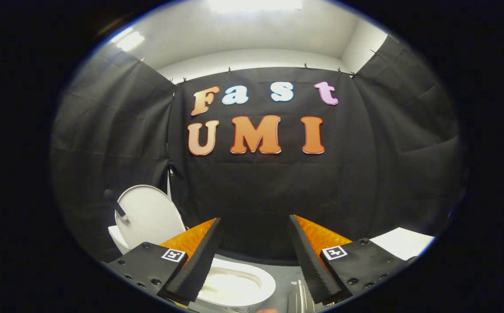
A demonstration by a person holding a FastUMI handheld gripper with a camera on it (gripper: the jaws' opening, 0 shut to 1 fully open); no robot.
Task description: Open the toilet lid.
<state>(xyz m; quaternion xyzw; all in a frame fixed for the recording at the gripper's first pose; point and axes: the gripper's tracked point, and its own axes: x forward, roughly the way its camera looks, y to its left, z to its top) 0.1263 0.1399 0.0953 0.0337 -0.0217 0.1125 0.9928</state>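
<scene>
The white toilet lid [147, 215] stands raised and upright, beyond and to the left of my left finger. A short dark handle [116, 204] sticks out from the lid's left edge. Below the fingers lies the white toilet seat ring with the bowl [237, 284] in view, partly hidden by the left finger. My gripper [256, 230] is open, with nothing between its fingers, only the black cloth wall behind the gap. It hangs above and to the right of the bowl, apart from the lid.
Black cloth walls close in the booth on the left, back and right. A white flat surface [402, 243] lies beyond the right finger. A grey floor strip [289, 278] and a ribbed metal part [300, 300] lie beside the bowl.
</scene>
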